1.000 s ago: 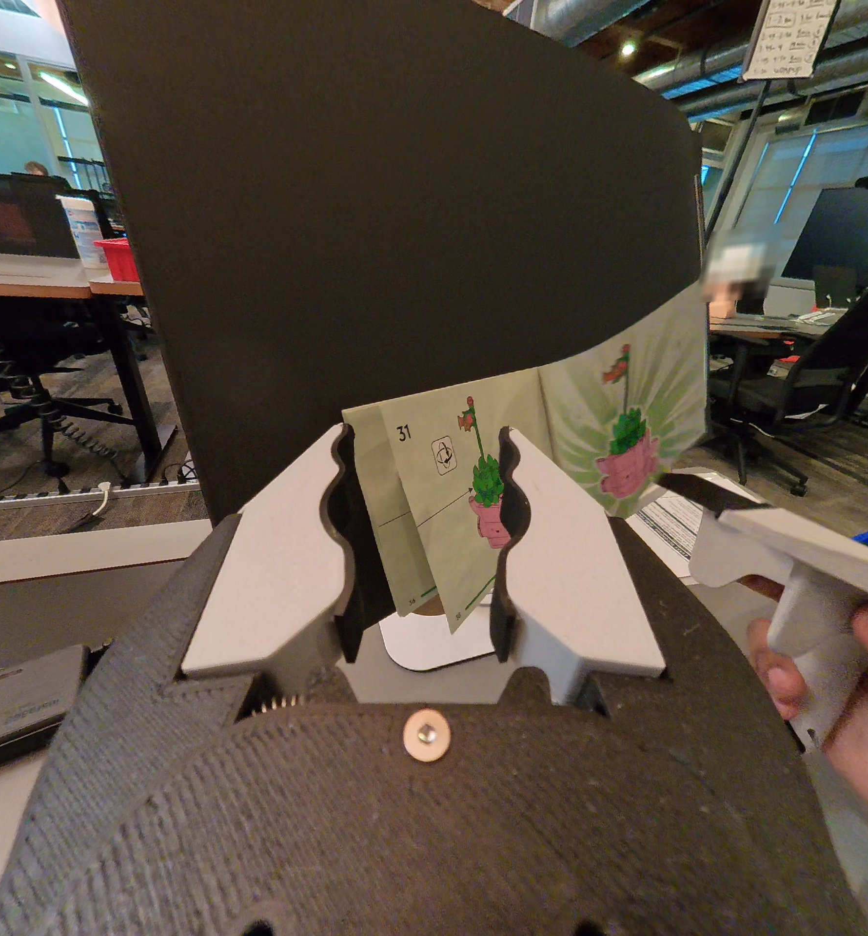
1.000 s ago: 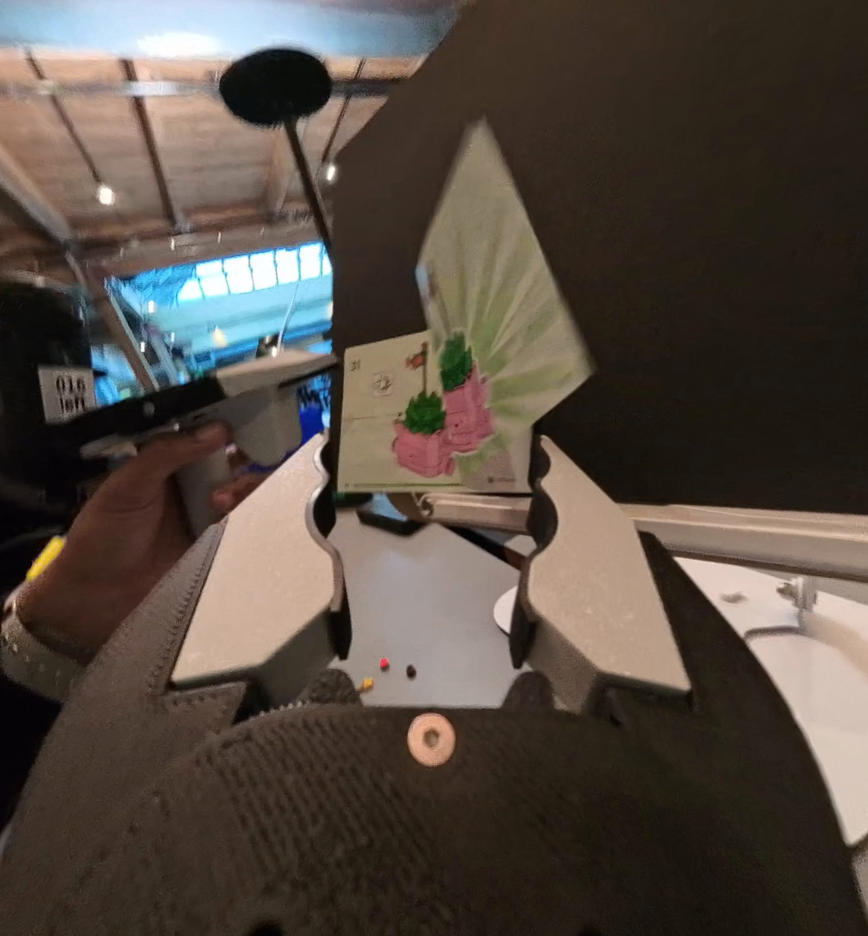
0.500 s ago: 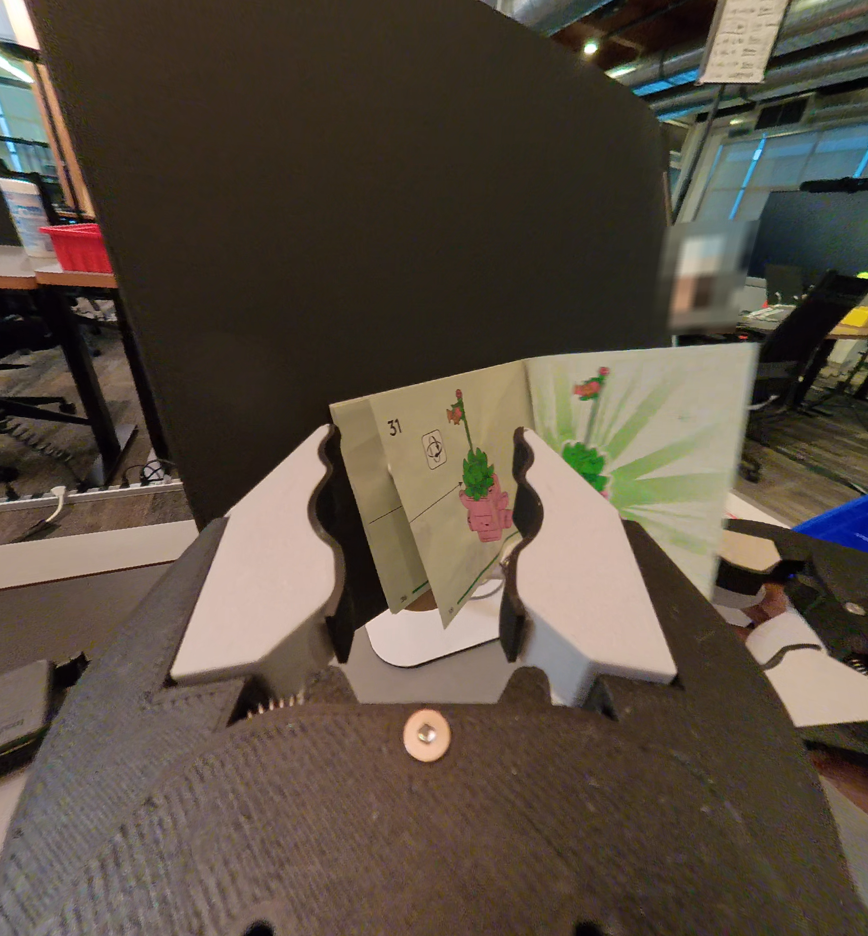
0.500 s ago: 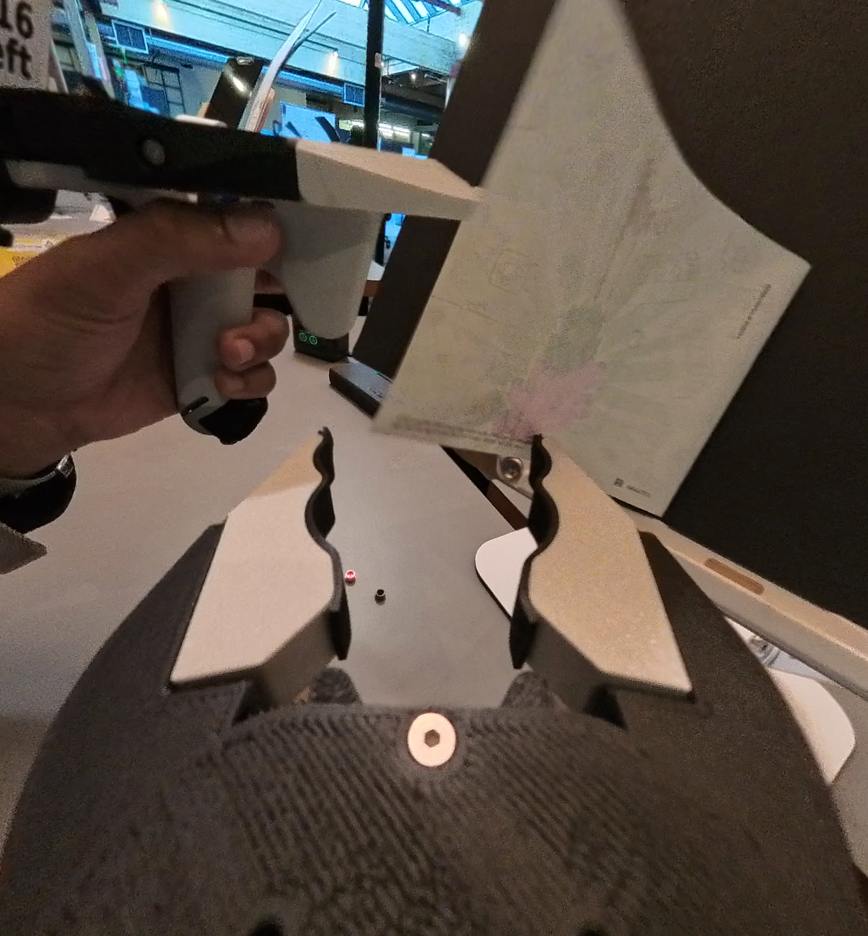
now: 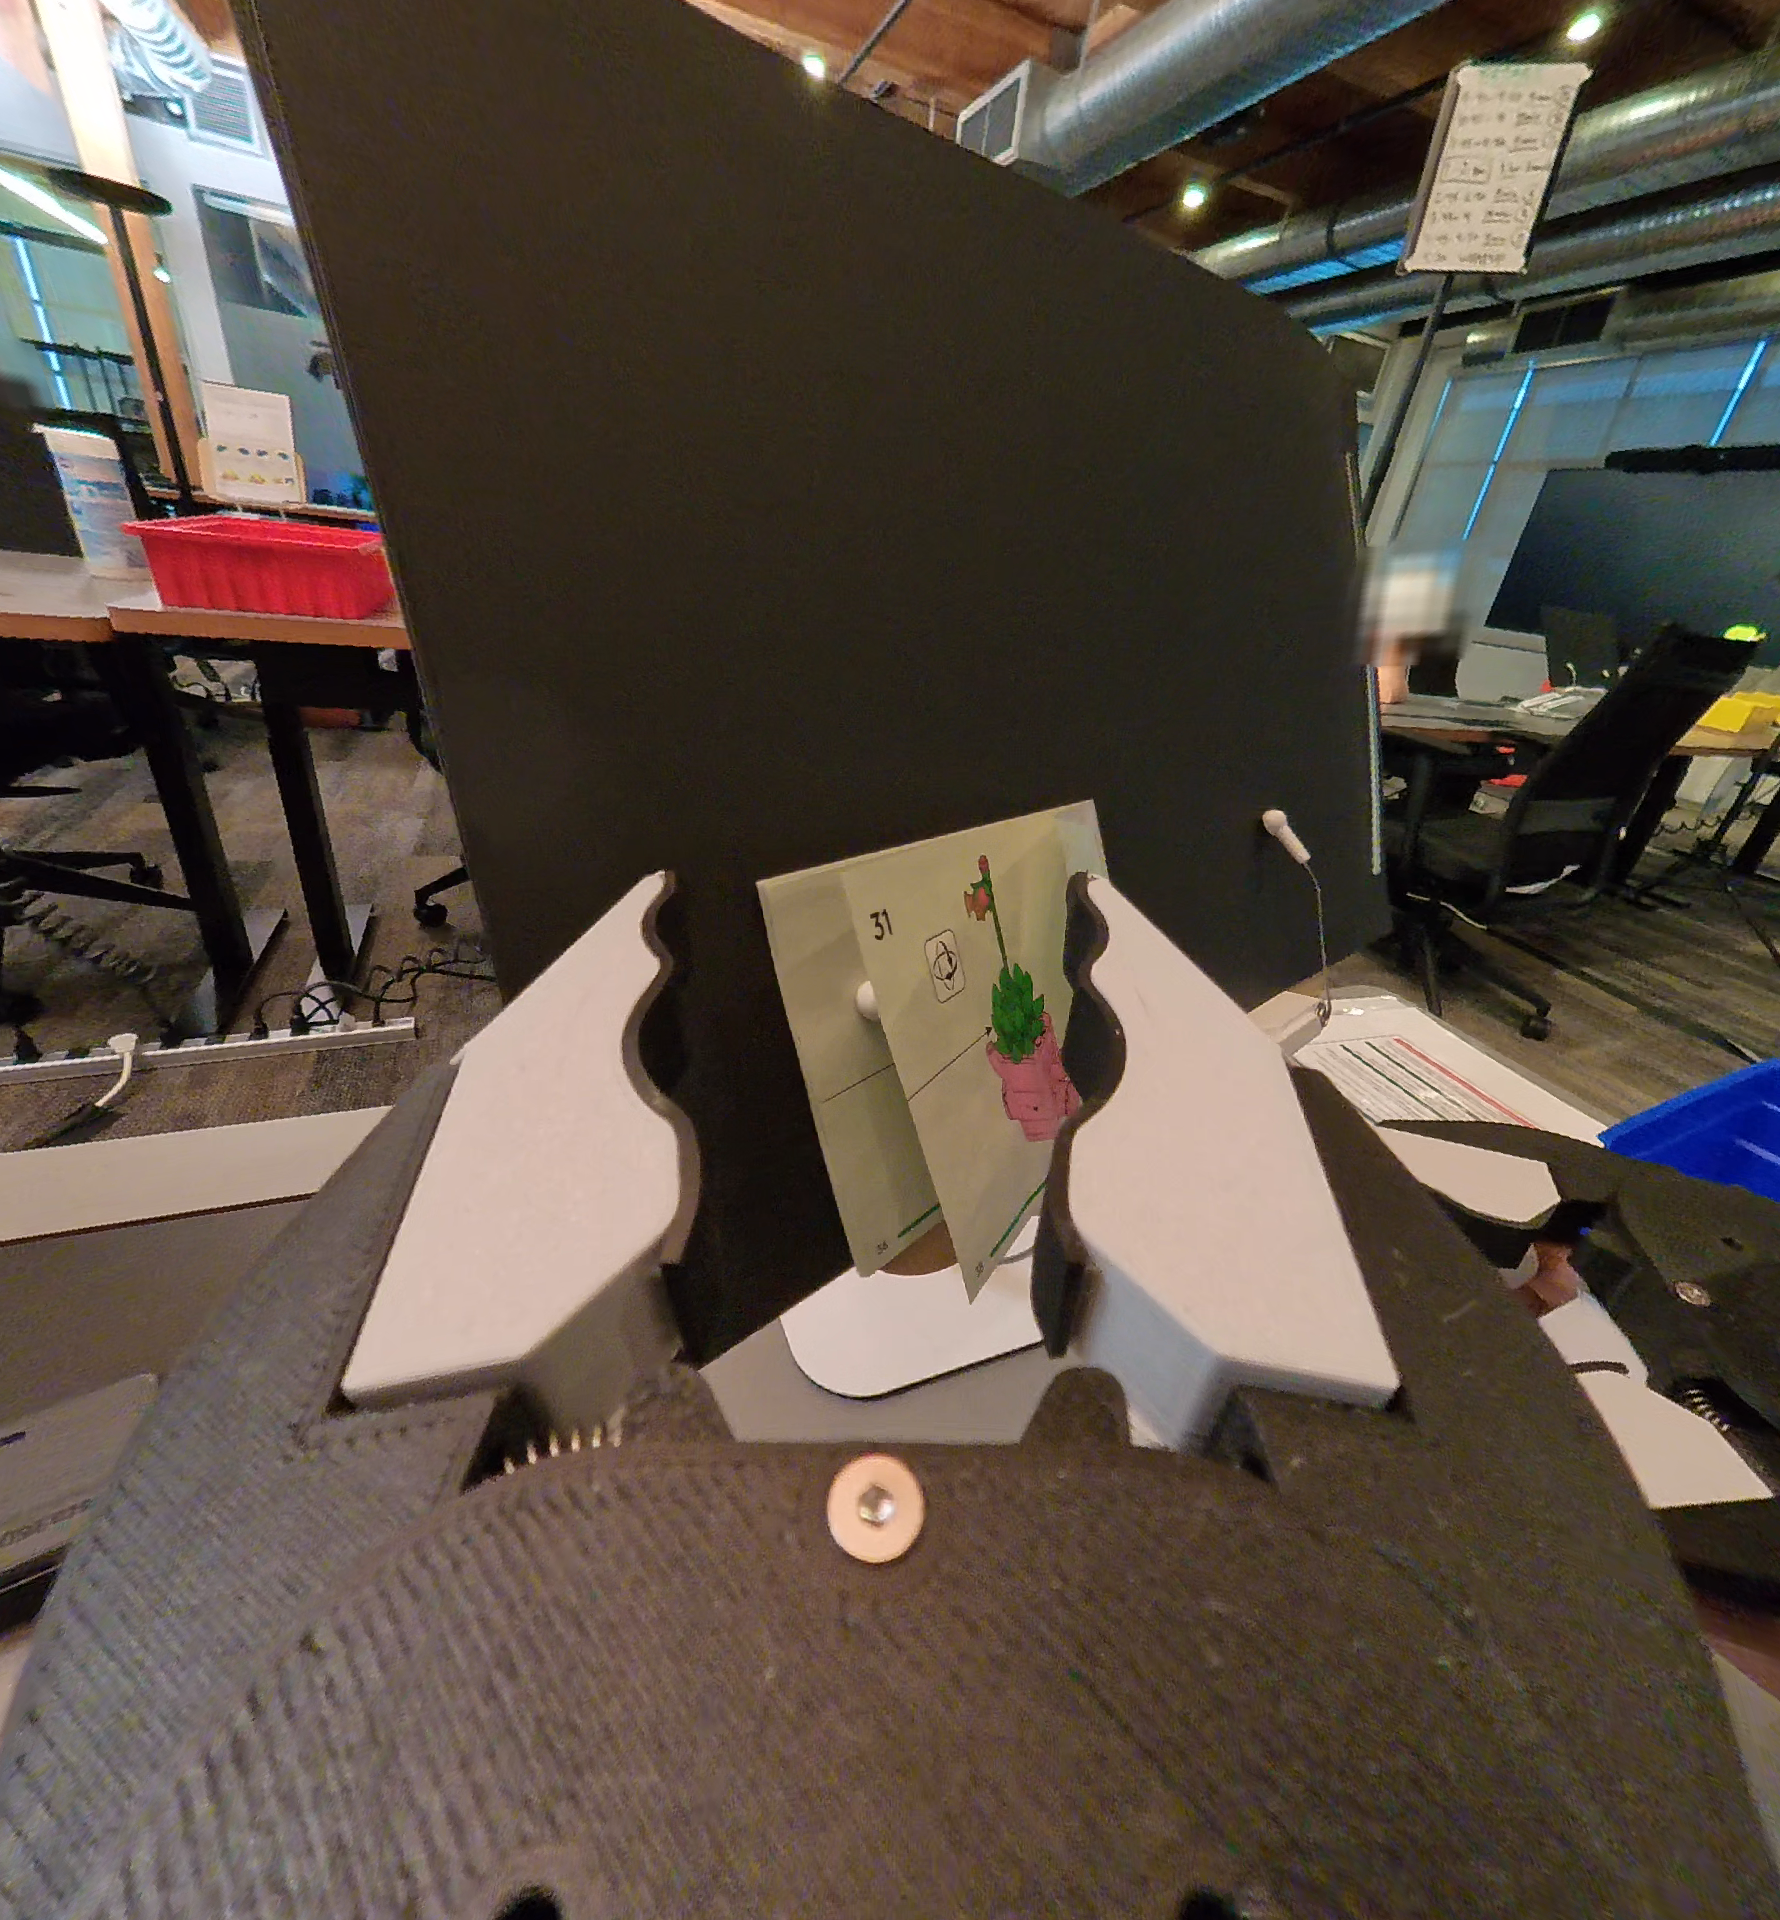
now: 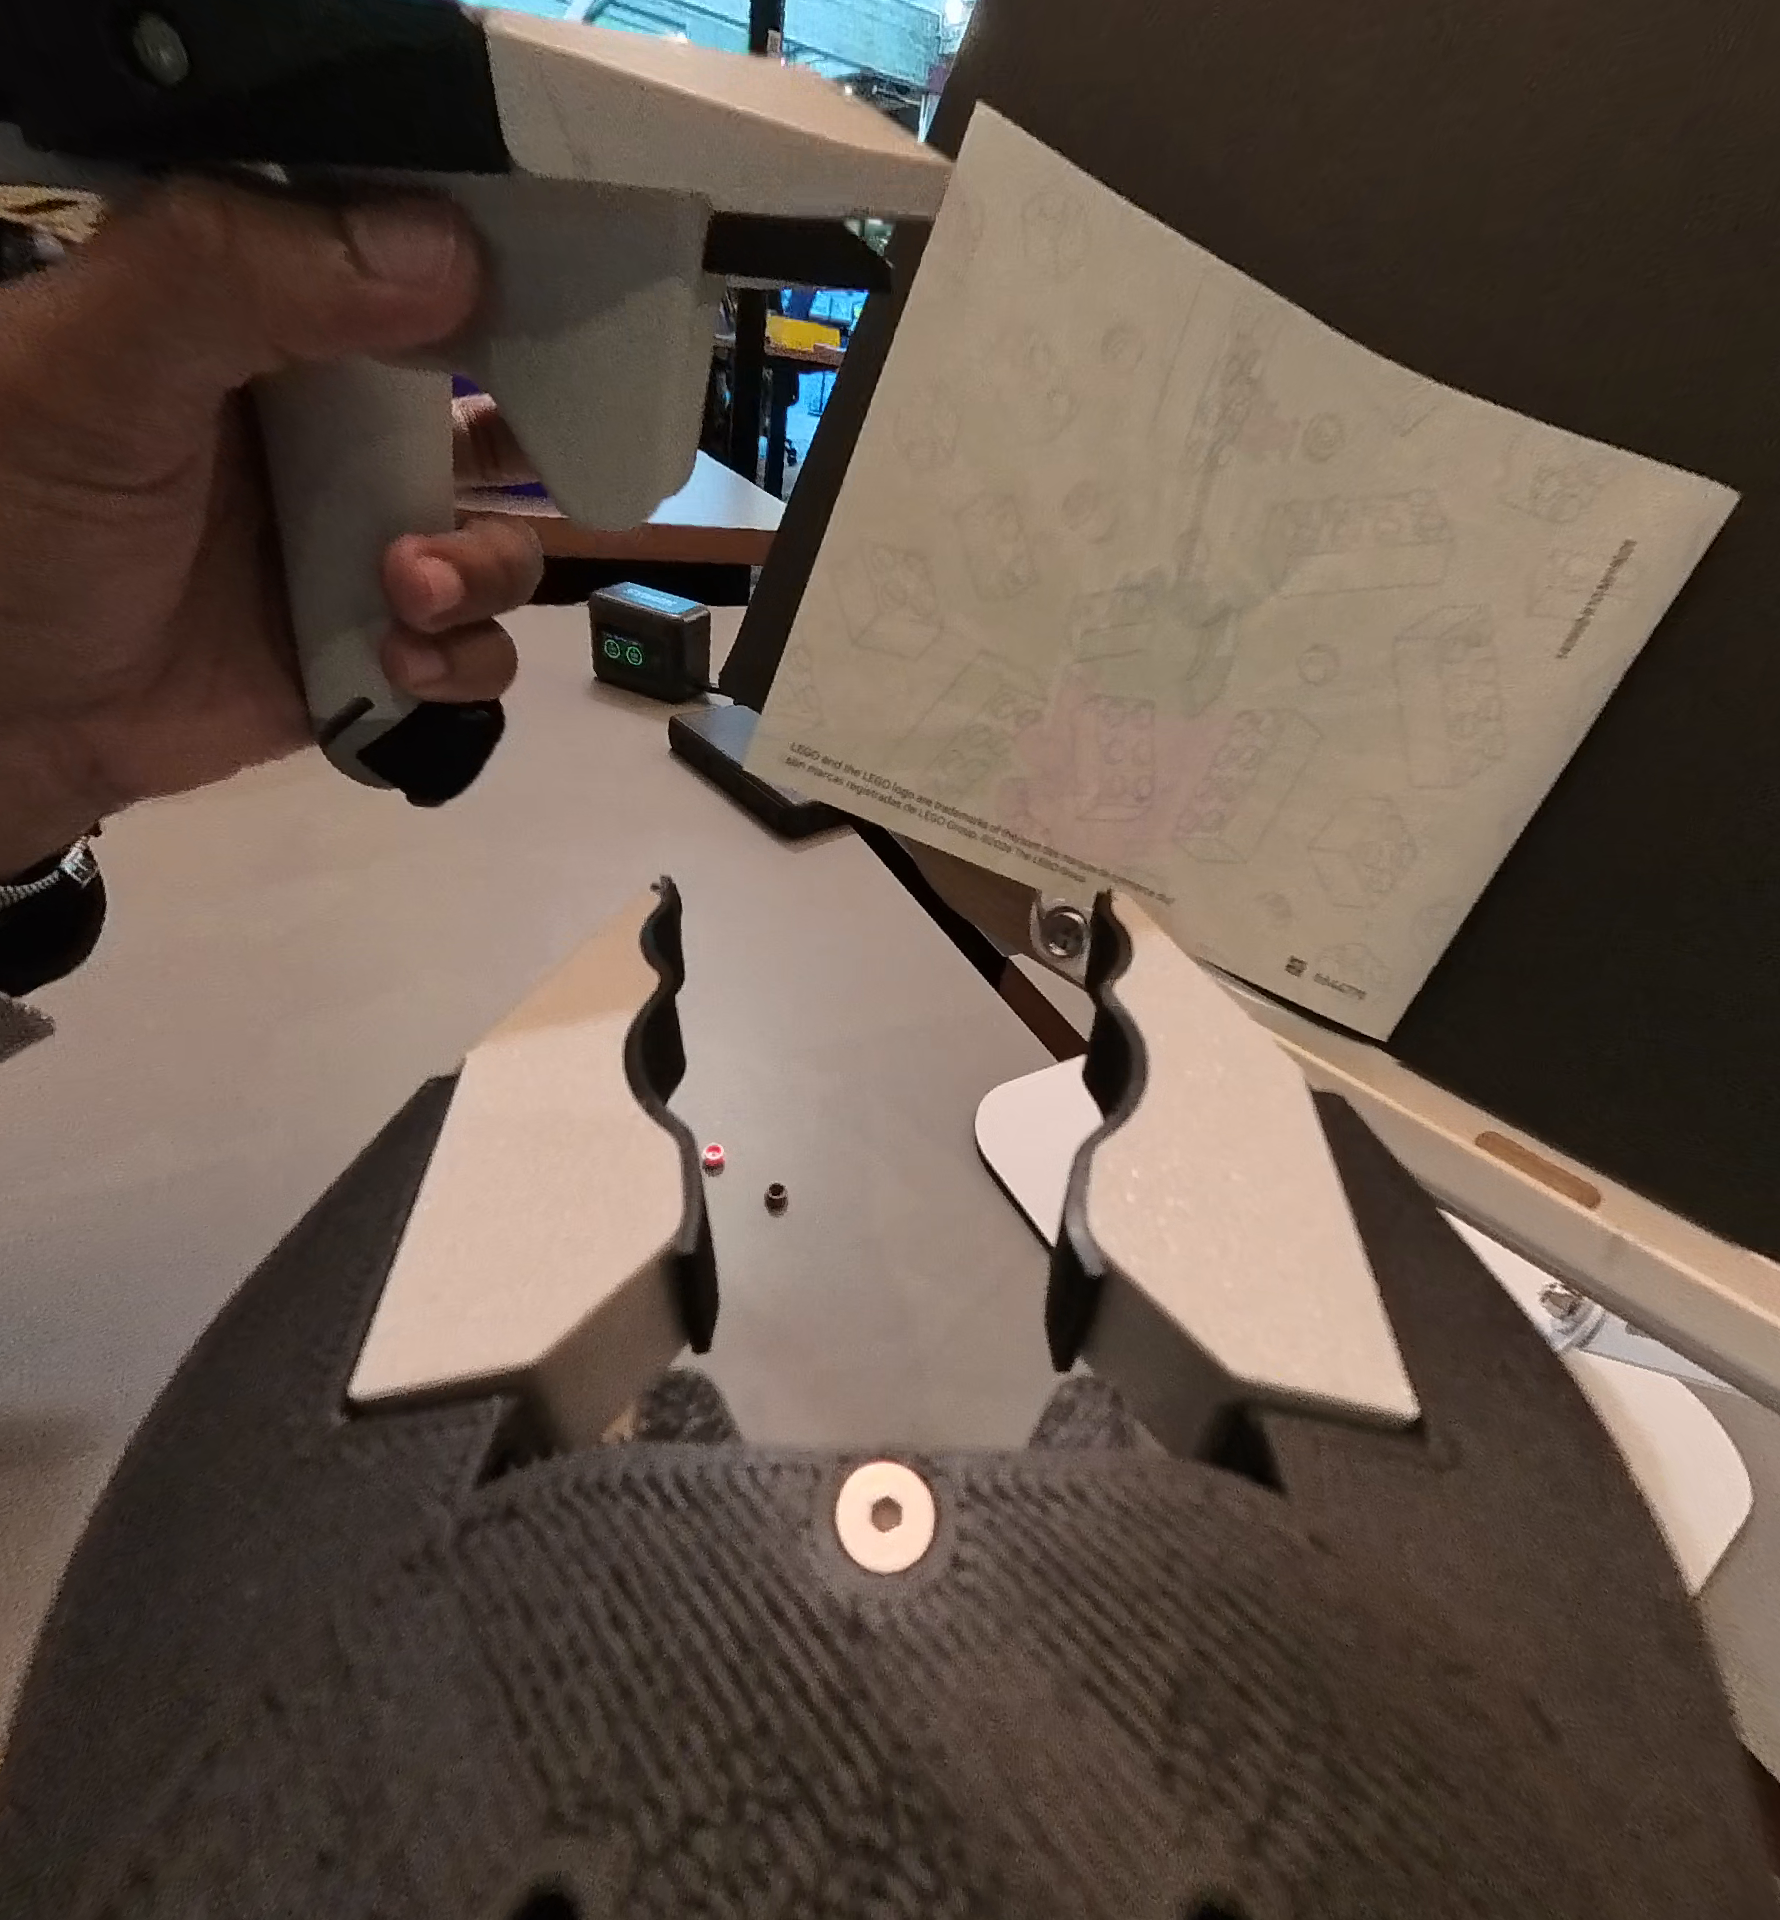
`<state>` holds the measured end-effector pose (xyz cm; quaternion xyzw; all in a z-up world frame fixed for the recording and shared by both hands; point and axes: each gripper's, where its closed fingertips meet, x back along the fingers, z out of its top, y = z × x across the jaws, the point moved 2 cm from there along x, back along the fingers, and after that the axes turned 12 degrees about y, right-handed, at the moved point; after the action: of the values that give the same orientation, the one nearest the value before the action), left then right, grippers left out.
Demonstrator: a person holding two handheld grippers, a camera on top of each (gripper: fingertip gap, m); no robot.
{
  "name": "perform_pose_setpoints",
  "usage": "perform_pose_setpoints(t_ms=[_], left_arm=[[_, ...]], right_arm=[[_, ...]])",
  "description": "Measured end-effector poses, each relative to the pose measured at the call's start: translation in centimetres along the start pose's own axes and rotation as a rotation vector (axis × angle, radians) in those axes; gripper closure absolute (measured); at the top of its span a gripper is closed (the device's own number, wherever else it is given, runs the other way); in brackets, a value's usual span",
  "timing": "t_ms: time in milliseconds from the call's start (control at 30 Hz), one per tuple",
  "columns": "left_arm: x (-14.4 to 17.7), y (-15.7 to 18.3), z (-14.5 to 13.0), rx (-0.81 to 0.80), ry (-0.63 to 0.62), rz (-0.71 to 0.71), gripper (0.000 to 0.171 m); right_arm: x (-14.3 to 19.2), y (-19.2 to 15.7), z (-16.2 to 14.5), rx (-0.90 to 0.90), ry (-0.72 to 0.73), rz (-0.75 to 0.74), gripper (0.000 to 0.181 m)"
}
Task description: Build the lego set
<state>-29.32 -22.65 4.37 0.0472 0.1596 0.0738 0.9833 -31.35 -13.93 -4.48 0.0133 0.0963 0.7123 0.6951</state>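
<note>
A pale green paper instruction booklet (image 5: 927,1049) is seen standing open against a tall black backdrop board (image 5: 813,540) at the far edge of the tabletop, above a white rounded base plate (image 5: 907,1340). A page with a pink-and-green plant drawing faces the left wrist camera. In the right wrist view, the booklet's back page (image 6: 1229,582), faintly printed with brick outlines, is shown leaning against the same board; whether anything grips it cannot be told.

Two tiny loose pieces, a small red round stud (image 6: 713,1155) and a small dark round stud (image 6: 778,1197), are seen lying near each other on the dark mat (image 6: 844,1039) of the tabletop, between the fingers of the right gripper (image 6: 881,909).

The grey fingers of the left gripper (image 5: 870,888) are spread apart with nothing between them, the booklet lying beyond them. The fingers of the right gripper are likewise spread and empty.

The left gripper's grey handle is seen held by a hand (image 6: 138,520) in the upper left of the right wrist view. A small black device with green lights (image 6: 647,655) sits by the board's left end. A blue plastic bin (image 5: 1759,1132) is seen toward the right edge of the tabletop, and a red plastic bin (image 5: 262,561) rests on a separate desk behind.
</note>
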Motion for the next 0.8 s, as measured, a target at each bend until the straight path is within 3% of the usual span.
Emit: perform_pose_setpoints(t_ms=[133,267,400,500,800], left_arm=[[0.0,1.0,-0.1,0.051,-0.034,-0.074,0.101],[-0.1,2.1,-0.5,0.037,-0.092,-0.129,0.095],[-0.2,1.9,-0.9,-0.093,-0.115,-0.075,0.097],[-0.4,1.9,-1.2,-0.150,-0.131,-0.051,0.099],[-0.7,1.3,-2.8,-0.159,-0.180,-0.013,0.101]], right_arm=[[0.5,0.8,1.0,-0.050,0.056,-0.002,0.102],[2.2,5.7,3.1,-0.126,0.159,-0.141,0.109],[1.6,9.5,1.5,-0.231,0.080,-0.267,0.106],[0.8,9.5,1.4,-0.274,0.096,-0.261,0.109],[-0.2,7.0,0.5,-0.337,-0.046,-0.162,0.111]])
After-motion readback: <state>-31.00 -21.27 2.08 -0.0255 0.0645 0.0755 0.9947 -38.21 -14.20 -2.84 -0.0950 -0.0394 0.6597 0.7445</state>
